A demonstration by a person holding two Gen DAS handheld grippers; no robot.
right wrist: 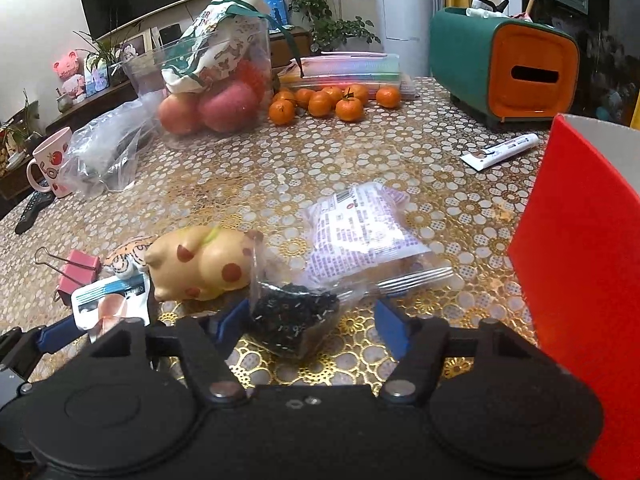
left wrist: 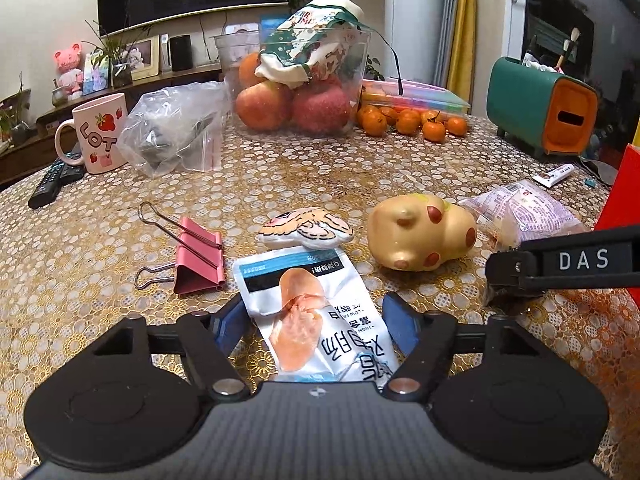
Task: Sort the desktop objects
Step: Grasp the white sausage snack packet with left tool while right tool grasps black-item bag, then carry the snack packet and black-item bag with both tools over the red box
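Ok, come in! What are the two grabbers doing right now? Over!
Left gripper straddles the white snack packet, not yet pinched. Right gripper straddles the bag of black bits, not pinched either. Pig toy crowds both.

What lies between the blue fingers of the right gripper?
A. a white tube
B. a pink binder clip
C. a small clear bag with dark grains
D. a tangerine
C: in the right wrist view, the small clear bag of dark grains sits between the fingers of the right gripper, while the white tube lies far behind.
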